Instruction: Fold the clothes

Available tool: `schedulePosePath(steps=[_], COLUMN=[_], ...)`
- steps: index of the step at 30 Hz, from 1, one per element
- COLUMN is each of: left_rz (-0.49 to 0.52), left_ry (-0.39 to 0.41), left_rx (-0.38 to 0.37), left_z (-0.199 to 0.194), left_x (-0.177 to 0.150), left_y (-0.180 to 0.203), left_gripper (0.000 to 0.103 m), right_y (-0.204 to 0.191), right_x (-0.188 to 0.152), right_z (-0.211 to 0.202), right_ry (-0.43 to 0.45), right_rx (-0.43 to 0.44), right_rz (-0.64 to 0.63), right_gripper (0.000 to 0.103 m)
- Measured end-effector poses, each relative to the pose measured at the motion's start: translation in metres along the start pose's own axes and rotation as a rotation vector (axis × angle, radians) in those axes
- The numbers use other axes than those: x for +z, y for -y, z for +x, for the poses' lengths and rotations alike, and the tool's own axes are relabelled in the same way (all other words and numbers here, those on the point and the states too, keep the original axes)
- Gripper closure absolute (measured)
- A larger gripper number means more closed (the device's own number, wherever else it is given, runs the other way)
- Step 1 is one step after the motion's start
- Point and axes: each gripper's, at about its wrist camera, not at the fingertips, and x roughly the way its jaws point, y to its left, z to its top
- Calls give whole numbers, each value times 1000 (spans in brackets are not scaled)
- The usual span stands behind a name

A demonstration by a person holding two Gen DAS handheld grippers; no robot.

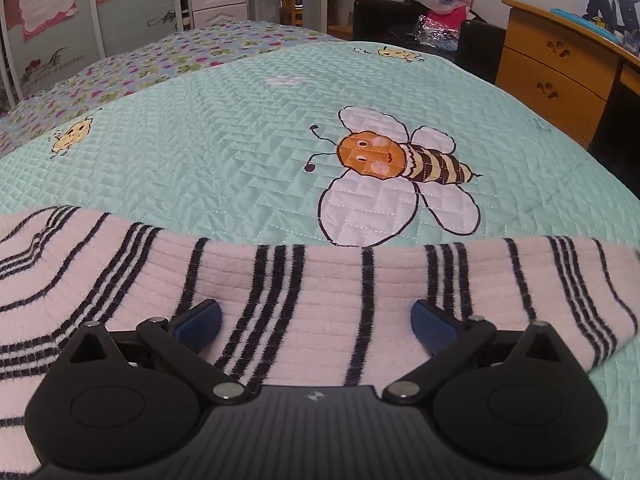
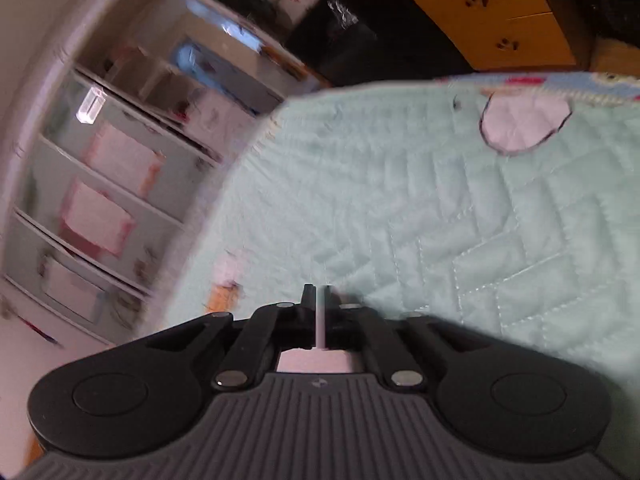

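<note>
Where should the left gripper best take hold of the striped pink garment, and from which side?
Probably at the folded end of the striped pink garment on the right, coming from that side: the edge there lies free on the quilt, thick enough for the open left gripper.

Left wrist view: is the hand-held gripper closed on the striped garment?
No, the left hand-held gripper stands wide open above the striped garment.

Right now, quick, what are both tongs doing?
Left tongs: wide open over the striped pink sweater, holding nothing.
Right tongs: almost shut, nothing visibly held.
</note>
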Motion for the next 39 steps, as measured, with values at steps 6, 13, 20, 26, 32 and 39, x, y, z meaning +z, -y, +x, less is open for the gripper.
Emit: schedulePosePath(steps=[6,13,20,26,32,39], left_rz=[-13,-281,-415,-561,-672,-742], left_ry=[14,56,54,88,51,67], left_rx=[15,-57,-50,189,193,124], left_z=[-4,-69,-182,-245,-261,-296], left_x=[-2,-28,-118,-172,-219,-258], left_y=[1,-23,-105,-224,-298,-322], left_gripper=[0,10,11,9,25,48], right_y=[6,-4,-71,-174,-300,-333], right_x=[-14,-22,-121,-245,-347,-409], right_z=[15,-27,-50,-2,36,102], right_ry=[-125,6,-187,-516,-683,-800], right_rx=[-64,-154,45,243,420,320], right_rz=[-125,-81,-172,-270,-431,-429], right_gripper=[103,73,67,65,64,88])
